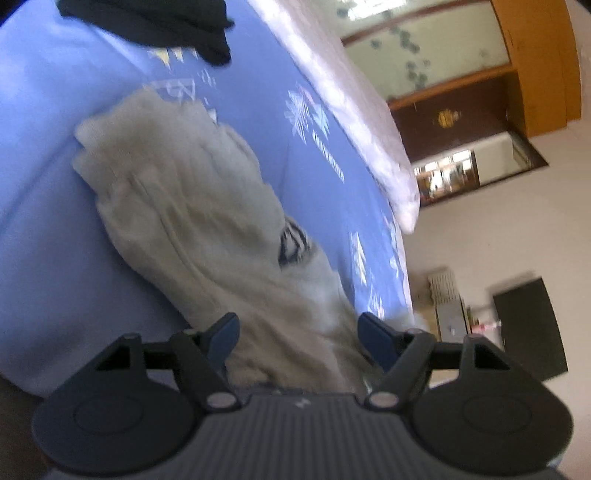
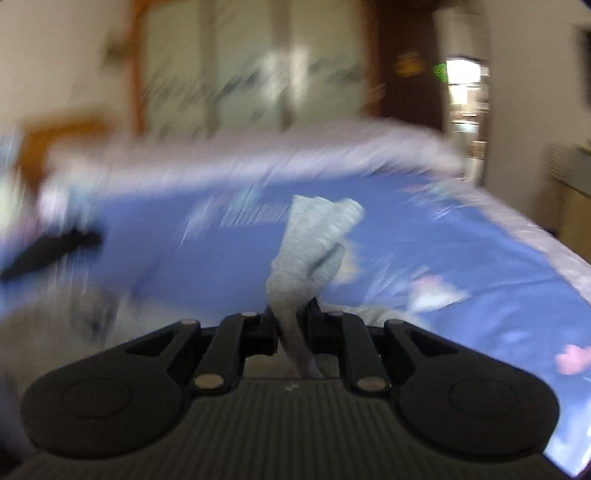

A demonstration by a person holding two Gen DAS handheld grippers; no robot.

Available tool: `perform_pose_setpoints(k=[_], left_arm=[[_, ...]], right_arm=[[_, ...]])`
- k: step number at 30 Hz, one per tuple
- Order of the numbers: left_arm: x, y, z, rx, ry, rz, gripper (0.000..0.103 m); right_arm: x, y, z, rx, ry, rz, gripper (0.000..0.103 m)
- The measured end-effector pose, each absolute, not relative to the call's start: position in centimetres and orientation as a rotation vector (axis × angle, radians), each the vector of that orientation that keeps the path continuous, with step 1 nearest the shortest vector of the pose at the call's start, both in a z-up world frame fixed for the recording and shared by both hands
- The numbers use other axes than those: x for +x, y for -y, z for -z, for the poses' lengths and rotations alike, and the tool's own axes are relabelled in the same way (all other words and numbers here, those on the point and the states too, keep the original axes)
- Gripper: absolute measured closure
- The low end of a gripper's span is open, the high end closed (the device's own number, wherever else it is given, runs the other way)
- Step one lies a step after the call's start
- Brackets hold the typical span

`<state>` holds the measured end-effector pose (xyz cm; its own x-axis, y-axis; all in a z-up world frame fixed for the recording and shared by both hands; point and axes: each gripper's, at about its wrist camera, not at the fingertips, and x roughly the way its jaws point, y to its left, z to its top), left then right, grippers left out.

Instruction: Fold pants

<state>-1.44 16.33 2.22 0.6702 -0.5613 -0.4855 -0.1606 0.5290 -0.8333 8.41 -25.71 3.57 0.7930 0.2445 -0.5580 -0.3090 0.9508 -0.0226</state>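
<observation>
Pants: your light grey pants point(image 1: 207, 229) are sprawled crumpled over the blue bedsheet point(image 1: 48, 206), running from the middle of the bed down toward your left gripper; there's a dark striped bit showing near the middle of the cloth.
Left gripper: your left gripper point(image 1: 297, 338) has its jaws spread wide, and the grey fabric passes between the two blue fingertips point(image 1: 225, 332); can't tell if either one actually touches it.
Right gripper: your right gripper point(image 2: 290, 325) is clamped tight on a bunched strip of the pants point(image 2: 310, 243), which sticks up and away from the jaws above the sheet.
Bed: blue sheet with pale printed patterns, a whitish quilt point(image 1: 354, 110) bunched along the far edge.
Other stuff: a black garment point(image 1: 155, 22) lies on the sheet well apart from the pants.
Blur: right wrist view is pretty smeared, so the background there is mush.
</observation>
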Motion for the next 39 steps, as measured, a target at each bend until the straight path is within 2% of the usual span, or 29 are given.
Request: perform_pose_setpoints(k=[1, 2, 4, 6, 11, 16, 18, 20, 22, 25, 27, 28, 29, 30, 31, 32, 33, 35, 36, 37, 38, 39], left_arm=[[-1.3, -15.8, -2.0, -1.011, -0.849, 0.282, 0.028], [-1.3, -15.5, -1.7, -1.010, -0.863, 0.287, 0.028], [-1.3, -14.6, -1.4, -1.001, -0.886, 0.305, 0.028], [-0.9, -14.2, -0.9, -0.988, -0.906, 0.313, 0.028], [2.7, -11.1, -1.4, -0.941, -0.951, 0.379, 0.028], [7.3, -4.5, -3.0, -0.807, -0.983, 0.489, 0.031], [9.1, -1.0, -3.7, -0.736, -0.991, 0.548, 0.034], [10.4, 2.0, -4.2, -0.680, -0.989, 0.596, 0.041], [11.5, 4.7, -4.1, -0.652, -0.997, 0.643, 0.049], [13.0, 7.7, -2.6, -0.588, -1.021, 0.632, 0.051], [14.0, 8.4, 0.0, -0.528, -1.101, 0.547, 0.054], [14.5, 8.5, 1.8, -0.517, -1.148, 0.513, 0.071], [14.6, 8.3, 2.4, -0.525, -1.128, 0.498, 0.080], [14.7, 7.8, 2.6, -0.538, -1.130, 0.484, 0.090], [14.9, 7.1, 2.8, -0.587, -1.157, 0.472, 0.092], [14.9, 6.3, 2.9, -0.642, -1.178, 0.460, 0.092], [14.8, 5.4, 2.5, -0.683, -1.192, 0.443, 0.090], [13.9, 4.3, 0.6, -0.689, -1.154, 0.406, 0.068], [13.3, 4.0, -0.9, -0.673, -1.107, 0.409, 0.050], [12.7, 3.9, -2.4, -0.661, -1.065, 0.427, 0.035], [12.4, 4.1, -3.7, -0.650, -1.038, 0.453, 0.028], [12.0, 4.4, -4.9, -0.631, -1.017, 0.483, 0.015]], right_arm=[[8.6, 24.0, -1.6, -0.191, -0.652, -0.325, 0.053], [8.9, 23.0, -0.2, -0.268, -0.709, -0.338, 0.046], [7.3, 21.6, 0.3, -0.385, -0.647, -0.324, 0.044], [5.8, 22.3, -1.0, -0.377, -0.621, -0.411, 0.035], [3.9, 27.6, -4.6, -0.155, -0.549, -0.484, 0.033], [5.6, 37.0, -3.0, 0.327, -0.586, -0.243, 0.034], [6.1, 40.8, -1.7, 0.528, -0.598, -0.169, 0.036], [6.2, 43.3, -0.3, 0.665, -0.610, -0.124, 0.037], [6.1, 44.2, 0.9, 0.714, -0.633, -0.085, 0.041], [5.9, 44.9, 2.0, 0.764, -0.679, -0.078, 0.047], [5.9, 44.5, 3.2, 0.811, -0.720, -0.118, 0.048], [5.5, 44.7, 3.2, 0.823, -0.735, -0.144, 0.054], [5.5, 44.1, 3.3, 0.817, -0.748, -0.160, 0.059], [5.6, 43.3, 3.2, 0.781, -0.765, -0.160, 0.075], [5.1, 42.9, 2.6, 0.751, -0.775, -0.167, 0.084], [4.7, 42.7, 2.0, 0.721, -0.766, -0.162, 0.085], [4.2, 42.3, 1.2, 0.702, -0.748, -0.170, 0.086], [4.0, 41.3, -0.4, 0.691, -0.697, -0.214, 0.086], [3.7, 40.4, -1.7, 0.664, -0.664, -0.244, 0.086], [3.6, 39.2, -2.8, 0.618, -0.635, -0.270, 0.086], [3.4, 37.8, -3.8, 0.558, -0.611, -0.295, 0.086], [3.2, 36.1, -4.7, 0.490, -0.591, -0.320, 0.086]])
